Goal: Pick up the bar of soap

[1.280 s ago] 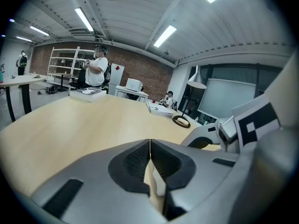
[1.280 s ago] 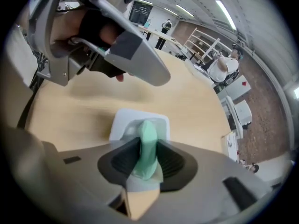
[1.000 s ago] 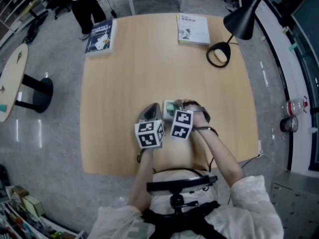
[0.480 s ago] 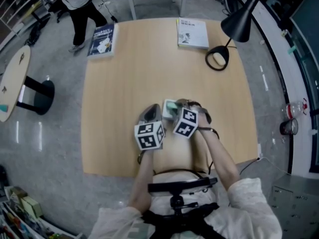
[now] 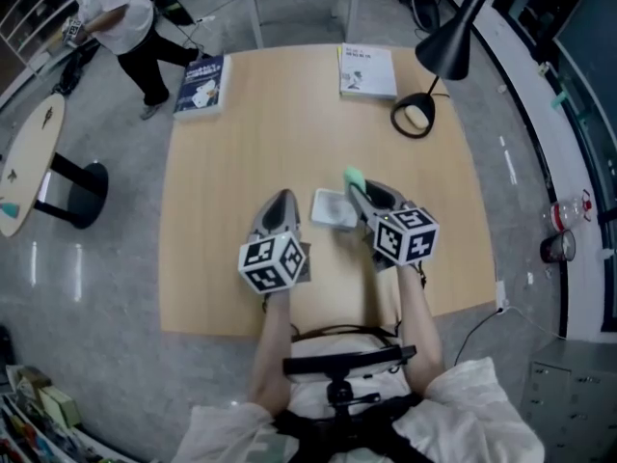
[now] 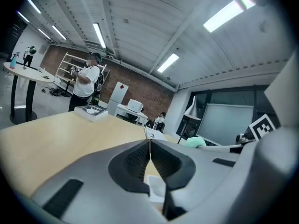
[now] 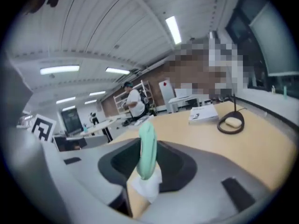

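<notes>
The mint-green bar of soap (image 5: 353, 176) stands on edge between the jaws of my right gripper (image 5: 357, 185), lifted clear of the wooden table (image 5: 241, 152). In the right gripper view the soap (image 7: 147, 149) is pinched upright between the pads, above a white soap dish (image 7: 147, 185). That dish (image 5: 334, 208) lies flat on the table between the two grippers. My left gripper (image 5: 281, 204) is just left of the dish, its jaws shut together (image 6: 149, 149) on nothing. From the left gripper view, the soap (image 6: 195, 142) shows at the right.
At the table's far edge lie a blue book (image 5: 201, 83) and a white booklet (image 5: 366, 70). A black desk lamp (image 5: 447, 37) with a ring base (image 5: 413, 116) stands at the far right. A person (image 5: 114, 25) walks beyond the far left corner.
The right gripper has risen and swung right with the soap, off the white dish. The left gripper has drawn back to the left. The person in the background has walked further left.
</notes>
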A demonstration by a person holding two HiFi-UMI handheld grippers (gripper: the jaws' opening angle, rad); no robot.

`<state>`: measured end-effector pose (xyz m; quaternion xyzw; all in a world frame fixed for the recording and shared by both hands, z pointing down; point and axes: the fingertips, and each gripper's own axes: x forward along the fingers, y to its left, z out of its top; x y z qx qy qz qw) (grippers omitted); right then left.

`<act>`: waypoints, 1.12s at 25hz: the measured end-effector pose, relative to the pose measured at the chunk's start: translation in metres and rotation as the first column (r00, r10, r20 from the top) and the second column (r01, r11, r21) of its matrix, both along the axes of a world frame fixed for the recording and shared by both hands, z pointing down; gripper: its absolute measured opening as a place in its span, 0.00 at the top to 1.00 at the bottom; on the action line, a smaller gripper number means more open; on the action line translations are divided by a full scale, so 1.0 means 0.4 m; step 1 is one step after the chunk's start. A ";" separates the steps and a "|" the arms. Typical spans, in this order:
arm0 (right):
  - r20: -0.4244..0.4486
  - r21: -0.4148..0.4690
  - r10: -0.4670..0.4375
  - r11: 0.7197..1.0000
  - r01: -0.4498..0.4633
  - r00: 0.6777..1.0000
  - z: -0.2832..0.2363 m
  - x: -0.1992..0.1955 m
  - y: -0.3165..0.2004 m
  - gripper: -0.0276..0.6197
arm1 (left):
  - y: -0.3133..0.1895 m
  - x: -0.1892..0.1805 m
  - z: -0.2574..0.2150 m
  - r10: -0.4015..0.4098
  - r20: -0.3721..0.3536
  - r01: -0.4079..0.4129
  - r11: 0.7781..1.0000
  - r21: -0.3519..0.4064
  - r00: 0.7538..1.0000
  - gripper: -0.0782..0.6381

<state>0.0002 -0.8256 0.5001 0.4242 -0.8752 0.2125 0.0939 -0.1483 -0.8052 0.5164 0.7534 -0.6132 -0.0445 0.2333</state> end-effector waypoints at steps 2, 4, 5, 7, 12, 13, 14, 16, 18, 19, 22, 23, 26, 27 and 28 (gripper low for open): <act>0.101 -0.003 0.048 0.999 -0.048 0.994 -0.032 0.020 0.016 0.79 | 0.008 -0.005 -0.029 -0.004 -0.017 0.004 1.000 0.029 1.000 0.87; 0.175 -0.015 0.080 0.997 -0.079 0.981 -0.050 0.036 0.038 0.79 | 0.018 -0.003 -0.051 0.001 -0.031 0.001 0.999 0.049 1.000 0.87; 0.203 -0.020 0.098 0.995 -0.096 0.974 -0.057 0.045 0.050 0.79 | 0.025 0.000 -0.060 0.007 -0.036 -0.005 0.998 0.055 0.999 0.87; 0.241 -0.023 0.129 0.992 -0.127 0.962 -0.071 0.061 0.079 0.79 | 0.044 0.007 -0.072 0.021 -0.038 -0.019 0.998 0.064 0.999 0.87; 0.273 0.011 0.151 0.987 -0.160 0.950 -0.111 0.083 0.179 0.79 | 0.122 0.018 -0.087 0.037 -0.036 -0.034 0.996 0.086 0.999 0.87; 0.276 0.020 0.147 0.987 -0.159 0.950 -0.117 0.086 0.202 0.79 | 0.144 0.018 -0.087 0.034 -0.033 -0.031 0.995 0.091 0.999 0.87; 0.279 0.029 0.143 0.987 -0.157 0.949 -0.122 0.090 0.227 0.79 | 0.169 0.016 -0.087 0.027 -0.028 -0.024 0.995 0.095 0.999 0.87; 0.294 0.043 0.132 0.988 -0.151 0.947 -0.132 0.098 0.286 0.79 | 0.229 0.010 -0.093 0.004 -0.026 -0.002 0.994 0.106 1.000 0.87; 0.324 0.057 0.119 0.988 -0.145 0.939 -0.146 0.111 0.359 0.79 | 0.303 0.010 -0.111 -0.019 -0.030 0.023 0.991 0.129 0.999 0.87; 0.340 0.061 0.115 0.988 -0.144 0.933 -0.151 0.120 0.401 0.79 | 0.347 0.014 -0.120 -0.029 -0.030 0.033 0.989 0.141 0.999 0.87; 0.370 0.061 0.123 0.986 -0.157 0.921 -0.150 0.159 0.552 0.79 | 0.513 0.041 -0.137 -0.039 -0.021 0.042 0.986 0.162 0.999 0.87; 0.375 0.061 0.126 0.985 -0.161 0.918 -0.148 0.173 0.608 0.79 | 0.576 0.055 -0.137 -0.034 -0.009 0.035 0.986 0.165 0.999 0.87; 0.396 0.060 0.120 0.986 -0.156 0.910 -0.154 0.198 0.781 0.79 | 0.761 0.091 -0.124 -0.010 0.042 0.003 0.988 0.156 0.999 0.87; 0.400 0.061 0.114 0.987 -0.151 0.910 -0.157 0.202 0.835 0.79 | 0.816 0.095 -0.120 -0.011 0.048 0.003 0.988 0.154 0.999 0.87; 0.399 0.067 0.106 0.987 -0.145 0.911 -0.163 0.206 0.886 0.79 | 0.867 0.095 -0.122 -0.018 0.043 0.011 0.988 0.156 0.999 0.87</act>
